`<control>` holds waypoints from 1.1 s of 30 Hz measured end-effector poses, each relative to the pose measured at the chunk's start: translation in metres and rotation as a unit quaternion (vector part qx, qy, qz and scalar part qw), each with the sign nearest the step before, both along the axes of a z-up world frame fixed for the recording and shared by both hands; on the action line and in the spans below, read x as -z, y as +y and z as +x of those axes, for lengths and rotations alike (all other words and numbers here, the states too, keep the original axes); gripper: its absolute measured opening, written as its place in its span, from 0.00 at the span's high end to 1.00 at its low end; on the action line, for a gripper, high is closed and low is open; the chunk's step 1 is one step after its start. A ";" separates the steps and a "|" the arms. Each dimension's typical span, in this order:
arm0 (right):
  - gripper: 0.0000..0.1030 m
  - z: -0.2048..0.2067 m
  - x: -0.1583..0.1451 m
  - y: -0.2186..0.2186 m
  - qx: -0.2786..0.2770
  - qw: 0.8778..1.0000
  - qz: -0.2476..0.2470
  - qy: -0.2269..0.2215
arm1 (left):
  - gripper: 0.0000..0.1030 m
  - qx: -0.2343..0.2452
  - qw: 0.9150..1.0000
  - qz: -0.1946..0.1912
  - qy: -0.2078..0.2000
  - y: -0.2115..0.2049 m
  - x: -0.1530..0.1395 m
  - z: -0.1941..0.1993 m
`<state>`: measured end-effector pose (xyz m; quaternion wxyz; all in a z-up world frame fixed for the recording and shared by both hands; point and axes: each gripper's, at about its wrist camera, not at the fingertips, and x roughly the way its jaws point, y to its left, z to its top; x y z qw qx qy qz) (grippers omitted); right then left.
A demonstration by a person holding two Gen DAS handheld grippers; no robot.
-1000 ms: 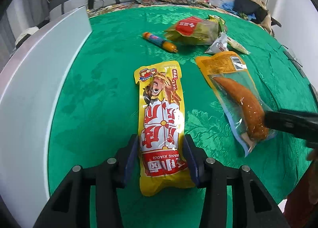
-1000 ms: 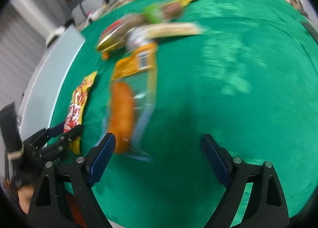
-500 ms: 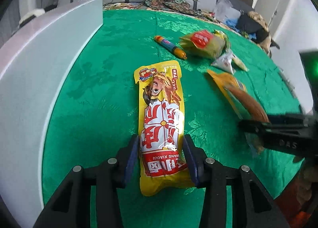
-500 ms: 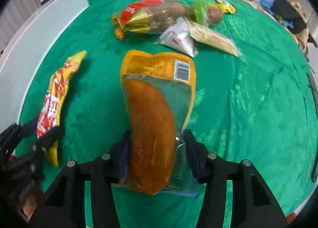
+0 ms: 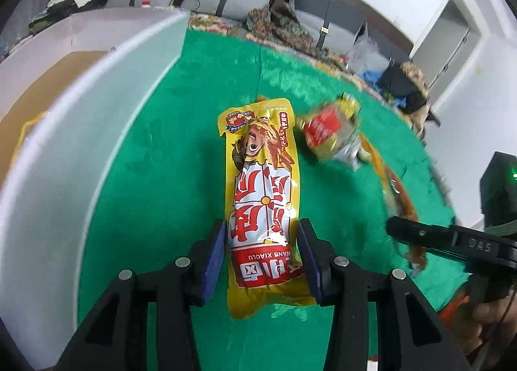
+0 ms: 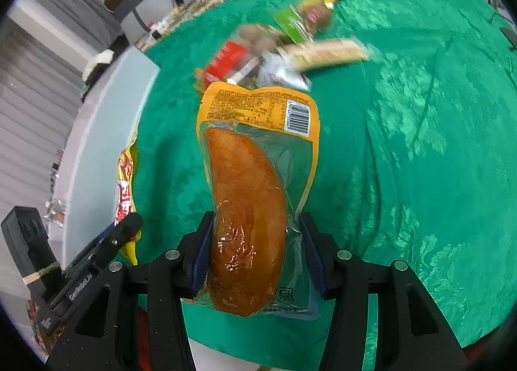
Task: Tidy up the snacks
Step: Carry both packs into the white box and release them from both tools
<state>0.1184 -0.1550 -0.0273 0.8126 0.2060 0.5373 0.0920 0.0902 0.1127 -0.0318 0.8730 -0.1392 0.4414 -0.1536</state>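
- Gripping the long yellow plastic snack packet with red lettering and a cartoon face [image 5: 263, 209], your left tool [image 5: 262, 258] has its blue pads pressed against both sides of the packet's lower part.
- That yellow packet points away from you, over the green patterned cloth on the counter [image 5: 168, 177]; its top end reaches towards the blurred pile of other snacks.
- Your right tool [image 6: 255, 254] is clenched on the clear vacuum pouch with an orange top panel and a barcode [image 6: 258, 151], which holds a curved orange-brown piece of meat; its jaws have just been closing, and the pouch now sits squeezed between them.
- In the left wrist view you see that same pouch edge-on at the right, hanging from the black finger of the right tool above the cloth.
- In the right wrist view the left tool shows at the lower left, with the yellow packet seen edge-on beside the counter's left rim.
- A white box with a brown cardboard floor [image 5: 74, 119] stands along the left side of the counter, just beside the yellow packet.
- Farther back lie a red-and-gold foil bag [image 5: 326, 132], a silver packet [image 6: 281, 72], a pale long wrapped bar [image 6: 329, 52] and a green-labelled packet [image 6: 290, 26], all touching or overlapping; blur hides their details.
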 end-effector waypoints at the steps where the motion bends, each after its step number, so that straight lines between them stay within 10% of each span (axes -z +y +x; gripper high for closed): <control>1: 0.48 0.003 -0.006 0.003 -0.002 1.000 0.002 -0.008 | 0.58 -0.005 1.000 -0.008 -0.005 0.005 -0.008 0.000; 8: 0.47 0.028 -0.076 0.092 -0.070 0.994 0.027 -0.085 | 0.58 -0.082 0.996 -0.018 -0.041 0.081 -0.062 -0.005; 17: 0.38 0.046 -0.152 0.277 -0.234 0.957 0.063 -0.162 | 0.56 -0.224 0.973 0.058 -0.013 0.214 -0.055 -0.018; 23: 0.22 0.043 -0.121 0.358 -0.296 0.947 0.072 -0.098 | 0.26 -0.314 0.946 0.080 0.022 0.263 -0.030 -0.043; 33: 0.22 0.062 -0.087 0.328 -0.267 0.960 0.047 -0.067 | 0.18 -0.333 0.942 0.049 -0.005 0.250 -0.034 -0.046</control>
